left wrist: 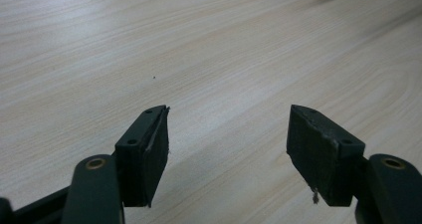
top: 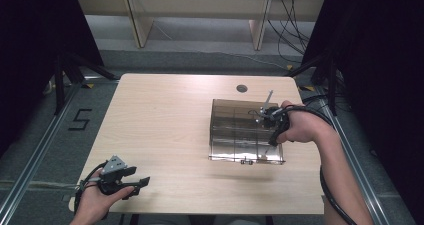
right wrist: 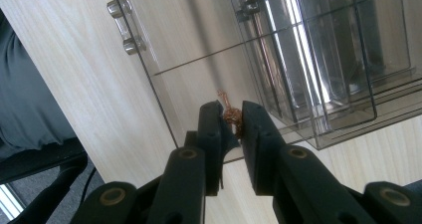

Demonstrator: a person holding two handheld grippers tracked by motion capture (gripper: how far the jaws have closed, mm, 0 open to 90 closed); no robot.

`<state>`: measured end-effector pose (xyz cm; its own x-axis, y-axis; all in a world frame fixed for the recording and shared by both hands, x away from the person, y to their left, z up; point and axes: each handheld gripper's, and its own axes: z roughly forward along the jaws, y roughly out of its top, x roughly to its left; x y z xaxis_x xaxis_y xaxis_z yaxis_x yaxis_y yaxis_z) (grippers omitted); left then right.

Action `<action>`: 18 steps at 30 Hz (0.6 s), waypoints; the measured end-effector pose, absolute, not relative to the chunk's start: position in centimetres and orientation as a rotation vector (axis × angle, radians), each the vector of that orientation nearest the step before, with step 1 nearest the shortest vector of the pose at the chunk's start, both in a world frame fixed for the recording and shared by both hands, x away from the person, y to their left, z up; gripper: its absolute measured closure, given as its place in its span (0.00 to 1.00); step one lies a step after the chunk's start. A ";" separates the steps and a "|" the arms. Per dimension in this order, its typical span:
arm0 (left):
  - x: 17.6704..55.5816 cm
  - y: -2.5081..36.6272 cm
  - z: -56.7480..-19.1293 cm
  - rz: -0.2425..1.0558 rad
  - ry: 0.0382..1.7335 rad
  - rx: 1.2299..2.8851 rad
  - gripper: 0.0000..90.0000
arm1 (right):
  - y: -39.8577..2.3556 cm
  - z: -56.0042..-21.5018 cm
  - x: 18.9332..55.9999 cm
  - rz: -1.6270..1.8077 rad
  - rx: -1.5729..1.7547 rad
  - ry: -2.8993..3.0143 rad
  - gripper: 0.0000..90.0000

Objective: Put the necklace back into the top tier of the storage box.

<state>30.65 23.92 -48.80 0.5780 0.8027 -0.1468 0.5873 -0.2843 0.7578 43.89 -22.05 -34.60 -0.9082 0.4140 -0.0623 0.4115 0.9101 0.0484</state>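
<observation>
Above the clear divided box [top: 245,132] at the tabletop's [top: 165,130] right side, the right tongs [right wrist: 233,120] are clamped on a small coppery chain [right wrist: 230,115] directly over its compartments, while the left tongs [left wrist: 226,152], apart and empty, sit well away at the near-left edge.

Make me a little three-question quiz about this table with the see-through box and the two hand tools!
1. True or false: the left tool is holding something.
2. What sits between the right tool's jaws? A) a small coppery chain-like piece B) a red ball C) a spoon
3. Fill in: the clear box with dividers sits on the person's ____ side of the wooden table.

Key:
1. False. Its jaws stand wide apart over bare wood.
2. A. The jaws are closed on the small coppery piece above the box; what it is exactly is hard to tell.
3. Right.
</observation>
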 end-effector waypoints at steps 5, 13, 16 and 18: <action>30.7 23.9 -48.8 0.334 1.111 1.995 0.36 | -22.3 -34.6 43.6 0.043 0.670 2.988 0.88; 30.6 23.9 -48.8 0.337 1.111 1.993 0.36 | -22.4 -35.0 43.8 0.052 0.641 3.009 0.88; 30.6 23.9 -48.8 0.337 1.111 1.993 0.36 | -22.1 -35.2 43.7 0.032 0.664 3.006 0.88; 30.6 23.9 -48.8 0.336 1.110 1.994 0.36 | -22.1 -35.3 43.8 0.039 0.658 3.013 0.88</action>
<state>30.65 23.94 -48.79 0.5774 0.8033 -0.1460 0.5874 -0.2846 0.7576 43.79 -22.11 -35.30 -0.9075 0.4169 -0.0506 0.4155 0.9089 0.0370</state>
